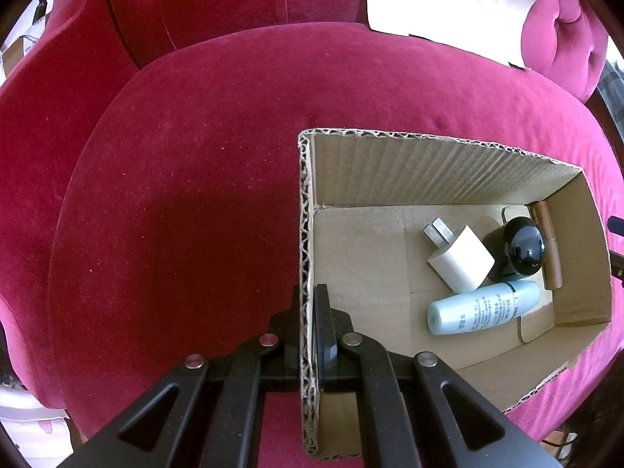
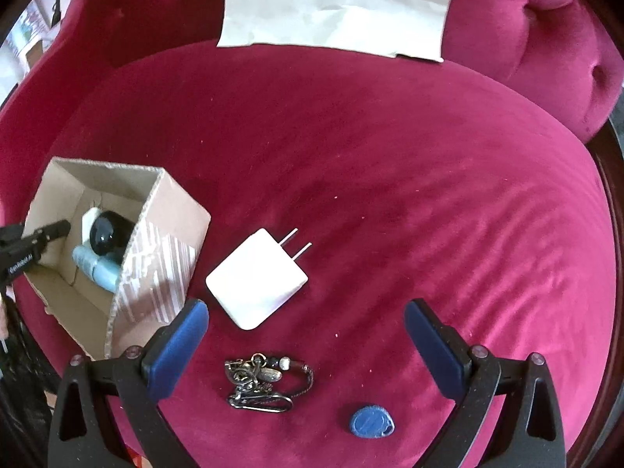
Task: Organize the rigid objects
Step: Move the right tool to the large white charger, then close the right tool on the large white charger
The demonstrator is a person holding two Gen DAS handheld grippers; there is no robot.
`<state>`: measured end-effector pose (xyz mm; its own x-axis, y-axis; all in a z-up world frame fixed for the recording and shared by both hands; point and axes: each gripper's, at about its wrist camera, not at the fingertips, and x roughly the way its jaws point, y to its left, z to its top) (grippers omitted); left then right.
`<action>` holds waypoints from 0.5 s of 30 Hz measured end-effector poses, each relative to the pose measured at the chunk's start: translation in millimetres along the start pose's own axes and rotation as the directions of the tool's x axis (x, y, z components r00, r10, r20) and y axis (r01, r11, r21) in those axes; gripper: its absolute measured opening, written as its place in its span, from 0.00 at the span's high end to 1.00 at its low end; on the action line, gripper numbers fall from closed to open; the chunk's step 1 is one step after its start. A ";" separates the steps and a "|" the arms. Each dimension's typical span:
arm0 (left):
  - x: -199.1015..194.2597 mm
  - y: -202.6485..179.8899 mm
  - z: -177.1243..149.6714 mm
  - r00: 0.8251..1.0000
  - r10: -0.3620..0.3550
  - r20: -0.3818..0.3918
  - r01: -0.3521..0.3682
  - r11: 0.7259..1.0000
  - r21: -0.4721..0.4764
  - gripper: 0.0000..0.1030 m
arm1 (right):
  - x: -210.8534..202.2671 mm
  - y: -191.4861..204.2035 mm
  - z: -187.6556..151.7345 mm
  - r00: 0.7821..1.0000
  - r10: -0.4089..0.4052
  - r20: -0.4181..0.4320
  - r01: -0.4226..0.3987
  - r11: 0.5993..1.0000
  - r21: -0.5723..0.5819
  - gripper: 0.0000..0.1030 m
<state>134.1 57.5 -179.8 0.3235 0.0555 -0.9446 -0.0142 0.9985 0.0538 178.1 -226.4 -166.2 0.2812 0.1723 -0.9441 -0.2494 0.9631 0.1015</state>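
While our left gripper (image 1: 310,312) pinched the box wall (image 1: 306,234), our right gripper (image 2: 306,323) gaped.
We risked shoving the charger (image 2: 256,282) aside.

Charger (image 2: 257,279) right of box (image 2: 163,257)

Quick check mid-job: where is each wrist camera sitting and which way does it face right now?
Left wrist: on the left hand-held gripper, looking steeply down at the cardboard box, jaws clamped on its wall.
Right wrist: on the right hand-held gripper, facing down at the white charger, keychain and blue tag on the red cushion; jaws open.
Shared: the box, its bottle and black jar, and the cushion.
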 end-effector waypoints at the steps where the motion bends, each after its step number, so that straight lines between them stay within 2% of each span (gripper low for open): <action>1: 0.1 0.1 0.4 1.000 0.000 -0.001 0.000 1.000 0.001 0.97 | 1.4 0.1 0.3 1.000 0.003 -0.003 -0.003 1.000 -0.005 0.00; 15: 1.0 -3.1 3.8 1.000 0.009 -0.010 -0.009 1.000 0.006 0.96 | 33.6 19.8 22.1 0.998 0.021 -0.066 -0.033 0.983 -0.183 0.01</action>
<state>138.1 54.4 -179.8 0.3143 0.0647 -0.9471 -0.0118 0.9979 0.0643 203.1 -197.0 -189.0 0.2138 0.1783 -0.9605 -0.4235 0.9029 0.0733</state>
